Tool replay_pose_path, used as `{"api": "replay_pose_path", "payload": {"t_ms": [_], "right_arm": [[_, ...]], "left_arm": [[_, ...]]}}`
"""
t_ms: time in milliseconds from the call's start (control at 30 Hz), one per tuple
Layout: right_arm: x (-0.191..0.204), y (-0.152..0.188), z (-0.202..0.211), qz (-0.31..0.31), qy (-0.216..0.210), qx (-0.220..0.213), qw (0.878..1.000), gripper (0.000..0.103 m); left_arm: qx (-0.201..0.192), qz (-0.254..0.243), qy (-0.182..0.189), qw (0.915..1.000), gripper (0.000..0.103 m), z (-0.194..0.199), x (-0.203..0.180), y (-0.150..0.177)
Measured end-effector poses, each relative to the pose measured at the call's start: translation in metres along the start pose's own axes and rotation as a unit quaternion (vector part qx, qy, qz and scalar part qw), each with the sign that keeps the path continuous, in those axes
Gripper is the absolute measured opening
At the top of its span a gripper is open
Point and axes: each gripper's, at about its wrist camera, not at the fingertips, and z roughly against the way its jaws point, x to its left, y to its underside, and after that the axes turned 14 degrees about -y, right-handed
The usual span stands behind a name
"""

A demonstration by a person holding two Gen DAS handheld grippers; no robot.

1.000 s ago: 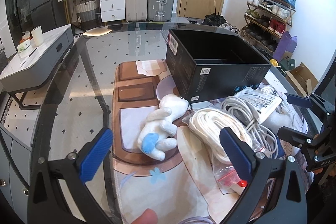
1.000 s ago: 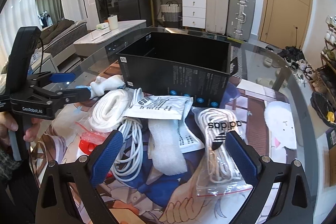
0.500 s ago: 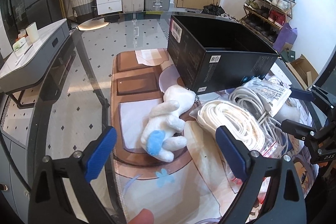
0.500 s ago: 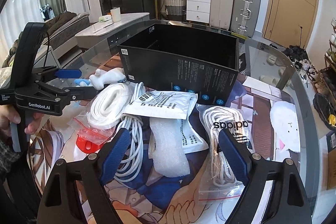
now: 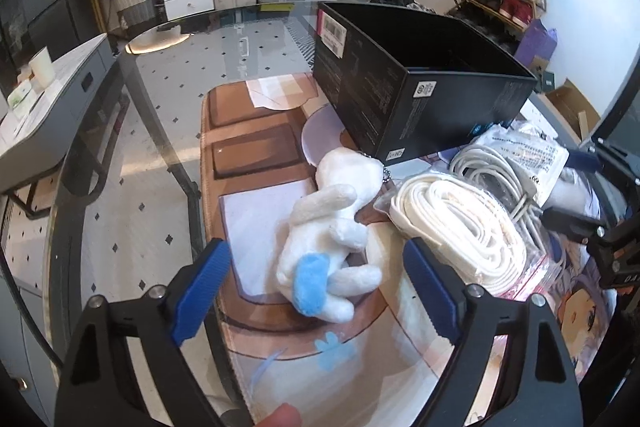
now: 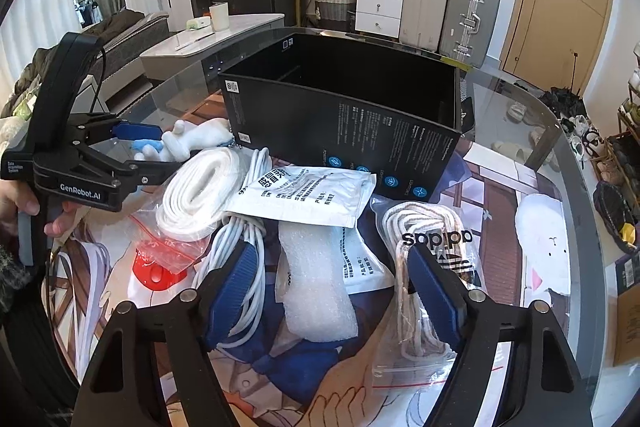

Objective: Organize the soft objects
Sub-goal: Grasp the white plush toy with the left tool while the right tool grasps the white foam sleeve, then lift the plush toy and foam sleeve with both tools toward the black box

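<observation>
A white plush toy (image 5: 328,239) with a blue patch lies on the printed mat, just in front of the black open box (image 5: 420,87). My left gripper (image 5: 316,287) hangs over it with the plush between its closing jaws; the blue pads (image 5: 200,291) stand clear of it. In the right wrist view a white foam strip (image 6: 316,283) lies between the closing jaws of my right gripper (image 6: 332,293), untouched by the pads. That view also shows the left gripper (image 6: 160,147) beside the plush (image 6: 196,139), with a hand on its grip.
Around the foam lie a bagged coil of white strap (image 6: 196,187), a white cable bundle (image 6: 240,267), a printed white packet (image 6: 304,195), a bagged cord (image 6: 432,247) and a red item in a zip bag (image 6: 160,267). The glass table's edge (image 5: 132,155) runs along the left.
Both grippers' jaws have narrowed. The left gripper has sunk closer to the plush, which now sits lower and larger between its pads. The right gripper has hardly moved.
</observation>
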Motion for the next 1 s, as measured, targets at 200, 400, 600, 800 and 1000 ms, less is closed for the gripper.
{"api": "replay_pose_path", "payload": {"t_ms": [200,400,600,800,1000], "right_arm": [[0.000,-0.002,-0.002,-0.001,-0.004,0.003,1.000,0.071],[0.001,-0.002,-0.003,0.002,-0.007,0.011,1.000,0.059],[0.000,-0.001,-0.005,-0.004,-0.018,0.017,1.000,0.050],[-0.001,-0.001,-0.003,-0.011,-0.029,0.020,0.999,0.039],[-0.002,-0.002,-0.001,-0.023,-0.035,0.021,0.999,0.027]], "left_arm": [[-0.006,-0.019,0.005,0.9998,0.076,-0.001,-0.004,-0.006],[-0.014,-0.032,0.005,0.9994,0.064,0.001,-0.008,-0.007],[-0.021,-0.046,-0.001,0.9987,0.051,0.003,-0.013,-0.005],[-0.028,-0.049,-0.011,0.9983,0.044,0.004,-0.013,-0.002],[-0.027,-0.041,-0.015,0.9987,0.038,0.004,-0.009,-0.002]]}}
